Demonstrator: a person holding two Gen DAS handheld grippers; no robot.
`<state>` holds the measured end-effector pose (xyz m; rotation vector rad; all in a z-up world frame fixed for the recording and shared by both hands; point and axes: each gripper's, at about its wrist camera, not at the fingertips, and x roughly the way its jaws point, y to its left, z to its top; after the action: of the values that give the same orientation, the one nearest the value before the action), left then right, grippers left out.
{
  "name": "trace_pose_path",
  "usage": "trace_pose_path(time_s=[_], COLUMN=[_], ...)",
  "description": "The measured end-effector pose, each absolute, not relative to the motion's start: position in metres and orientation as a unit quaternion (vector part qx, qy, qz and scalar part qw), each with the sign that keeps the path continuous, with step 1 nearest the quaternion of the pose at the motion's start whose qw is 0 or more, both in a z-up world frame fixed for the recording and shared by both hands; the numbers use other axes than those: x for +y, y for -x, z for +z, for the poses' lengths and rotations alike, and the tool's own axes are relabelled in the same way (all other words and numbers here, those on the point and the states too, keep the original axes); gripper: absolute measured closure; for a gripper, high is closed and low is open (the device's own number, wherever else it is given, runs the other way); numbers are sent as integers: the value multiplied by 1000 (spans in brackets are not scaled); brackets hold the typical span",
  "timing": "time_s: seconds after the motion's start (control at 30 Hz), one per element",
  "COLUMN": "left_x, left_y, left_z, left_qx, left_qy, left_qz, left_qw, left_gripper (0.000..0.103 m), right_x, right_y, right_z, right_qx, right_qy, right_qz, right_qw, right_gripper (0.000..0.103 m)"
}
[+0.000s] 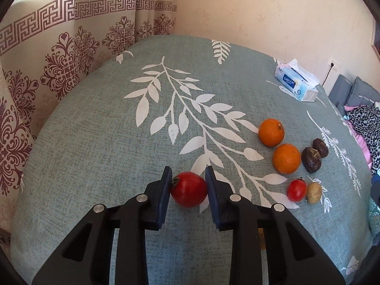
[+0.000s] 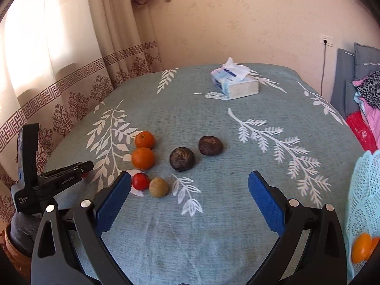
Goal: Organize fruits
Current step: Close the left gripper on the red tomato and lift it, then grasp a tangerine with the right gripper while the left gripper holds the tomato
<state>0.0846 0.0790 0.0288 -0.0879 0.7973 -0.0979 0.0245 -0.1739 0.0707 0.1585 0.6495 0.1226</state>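
In the left wrist view my left gripper (image 1: 188,169) is shut on a red tomato (image 1: 188,188); both blue pads press its sides, low over the teal leaf-print tablecloth (image 1: 95,142). To its right lie two oranges (image 1: 271,132) (image 1: 286,158), two dark brown fruits (image 1: 311,159), a small red tomato (image 1: 296,189) and a tan fruit (image 1: 314,192). My right gripper (image 2: 190,175) stands wide open with nothing between its fingers. It is just short of the small tomato (image 2: 140,181), the tan fruit (image 2: 158,187), the oranges (image 2: 143,158) and the dark fruits (image 2: 182,159).
A tissue pack (image 2: 234,83) sits near the table's far edge. Patterned curtains (image 1: 59,66) hang on the left, with a wall behind. Clothes and cushions (image 2: 365,99) lie past the right edge. A pale blue lace cloth (image 2: 363,201) with orange fruit (image 2: 361,248) is at the near right.
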Motion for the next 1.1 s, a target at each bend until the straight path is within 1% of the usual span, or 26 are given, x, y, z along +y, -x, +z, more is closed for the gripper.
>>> trace_pose_path(time_s=[0.2,0.23,0.27,0.33,0.53,0.67,0.77,0.83,0.87,0.9,1.1], left_x=[93,97,102,111,125,128,127,126,126,126,122], left_y=[-80,-80,-79,-76,-70,-69,-69,-68,-68,-68,-68], left_z=[50,55,60,70,89,92,92,92,92,92,92], left_qx=[366,361,356,346,326,325,326,326,326,326,328], left_qy=[58,65,71,83,103,108,109,108,108,108,105], left_qz=[-50,-50,-49,-45,-44,-44,-44,-44,-44,-45,-50], left_qw=[927,929,931,933,939,938,938,938,938,938,937], left_gripper=[74,74,74,74,74,74,74,74,74,74,74], right_x=[-127,-120,-113,-99,-76,-76,-77,-79,-80,-81,-88], right_y=[-59,-64,-70,-82,-119,-134,-139,-141,-141,-141,-129], right_z=[65,64,63,60,42,29,21,17,17,18,39], right_qx=[331,334,337,347,377,395,409,417,417,417,404], right_qy=[-37,-32,-26,-13,13,18,21,21,18,15,5], right_qz=[105,112,120,129,123,110,107,106,108,111,116], right_qw=[937,935,934,929,918,912,906,902,902,902,907], right_gripper=[4,5,8,20,36,42,49,57,57,62,62])
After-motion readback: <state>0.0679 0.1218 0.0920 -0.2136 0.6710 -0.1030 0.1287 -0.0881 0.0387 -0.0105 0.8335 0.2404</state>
